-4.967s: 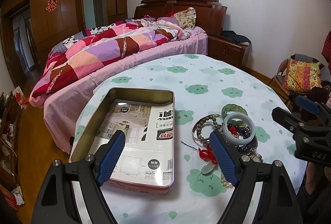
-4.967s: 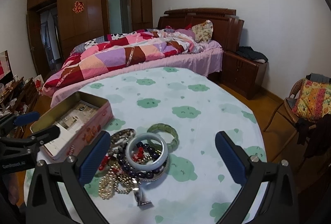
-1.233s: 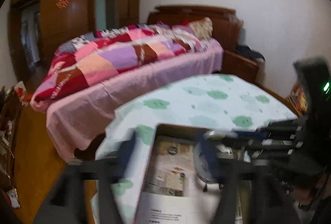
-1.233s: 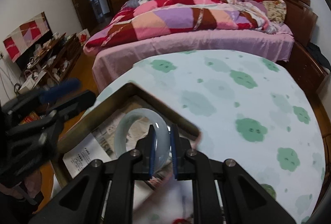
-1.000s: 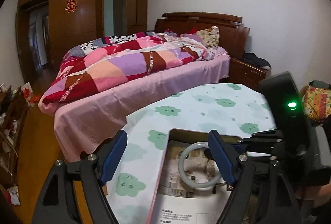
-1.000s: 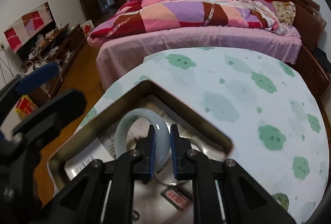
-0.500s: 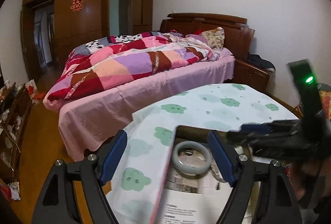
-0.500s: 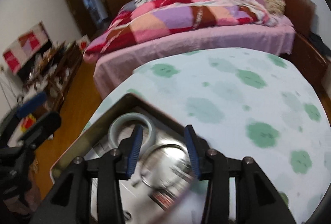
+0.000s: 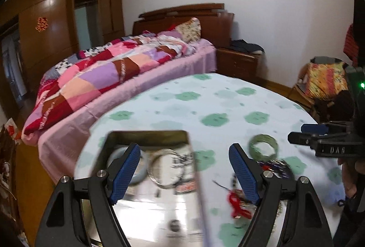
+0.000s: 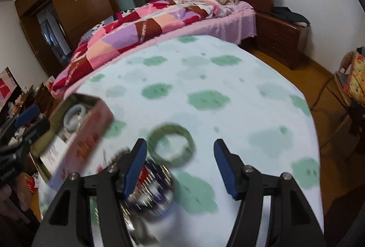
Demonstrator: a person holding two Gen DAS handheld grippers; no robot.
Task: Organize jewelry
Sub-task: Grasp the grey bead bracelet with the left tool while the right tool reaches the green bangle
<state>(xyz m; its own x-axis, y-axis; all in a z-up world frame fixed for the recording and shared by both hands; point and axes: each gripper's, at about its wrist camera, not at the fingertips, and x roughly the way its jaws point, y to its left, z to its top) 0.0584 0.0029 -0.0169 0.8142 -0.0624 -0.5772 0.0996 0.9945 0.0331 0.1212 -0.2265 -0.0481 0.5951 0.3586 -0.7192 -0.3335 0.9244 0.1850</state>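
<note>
Picking the green bangle (image 10: pixel 171 147) looks like the step in hand: the right tool (image 10: pixel 178 163) hangs over the jewelry pile (image 10: pixel 148 187) with its blue pads spread wide and nothing between them, and the bangle lies flat on the table (image 10: pixel 228 78) just ahead of the left pad, touching the far edge of the heap. To do it well, bring one pad inside the ring and one outside, so the tool pinches the band across its thickness; closing across the whole hoop would likely make it skid on the cloth. Come down clear of the beaded strands, since a snagged string would drag the pile along. The tin (image 9: pixel 146 139) already holds the pale bangle (image 9: pixel 123 162) and a thin metal ring (image 9: pixel 167 168) at its far end, beside the left tool (image 9: pixel 183 170), which is also open and empty, hovering over the tin's right wall. Both views are motion-blurred, so finer details of the pile are unclear
</note>
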